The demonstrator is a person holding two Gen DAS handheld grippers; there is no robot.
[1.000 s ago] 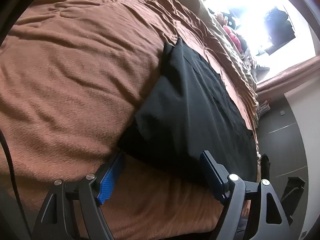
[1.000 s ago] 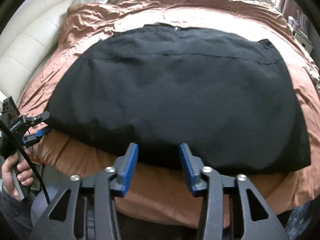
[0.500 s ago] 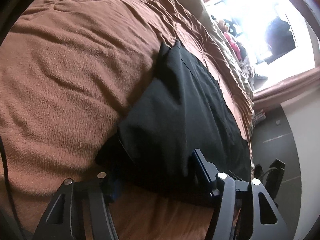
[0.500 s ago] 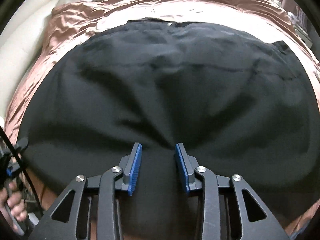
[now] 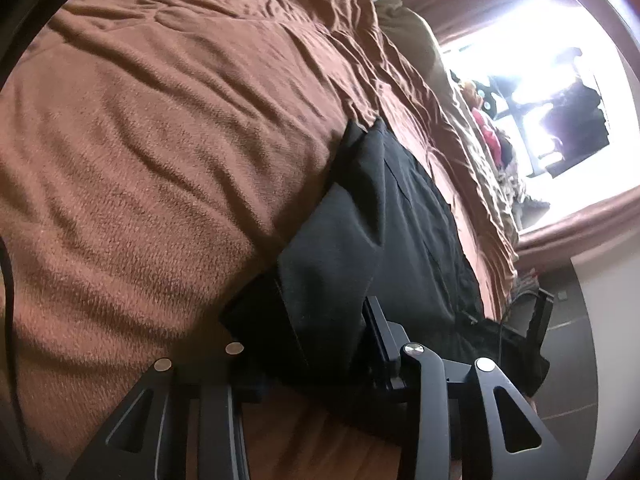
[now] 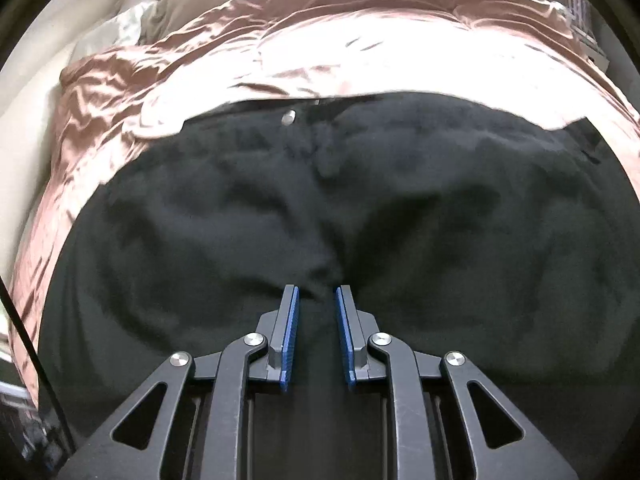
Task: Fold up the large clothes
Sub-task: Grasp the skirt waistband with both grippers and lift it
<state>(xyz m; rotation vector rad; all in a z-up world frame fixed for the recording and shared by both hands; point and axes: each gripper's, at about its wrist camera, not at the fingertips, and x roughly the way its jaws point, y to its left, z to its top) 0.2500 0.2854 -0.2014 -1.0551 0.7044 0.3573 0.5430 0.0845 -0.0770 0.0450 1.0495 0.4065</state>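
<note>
Left wrist view: a black garment [image 5: 384, 248] lies on a brown blanket [image 5: 152, 152] that covers the bed. Its long axis runs from the lower centre of the frame toward the upper right, ending in a narrow point near the middle of the picture. The left gripper [image 5: 316, 340] straddles the near corner of the cloth at the bottom of the frame; its jaws are closing with the fabric between them, the left finger hidden behind the cloth, so pad contact cannot be confirmed. A bright window [image 5: 540, 80] fills the upper right.

Right wrist view: the same garment [image 6: 440, 208] spans the frame from left to right, its far edge, bearing a small metal button [image 6: 288, 117], lying across the upper third against a pink satin bedspread [image 6: 320, 40]. The right gripper [image 6: 316, 296] sits at lower centre; its blue pads [image 6: 289, 332] are closing on a raised pinch of black fabric, whose creases radiate from the fingertips.
</note>
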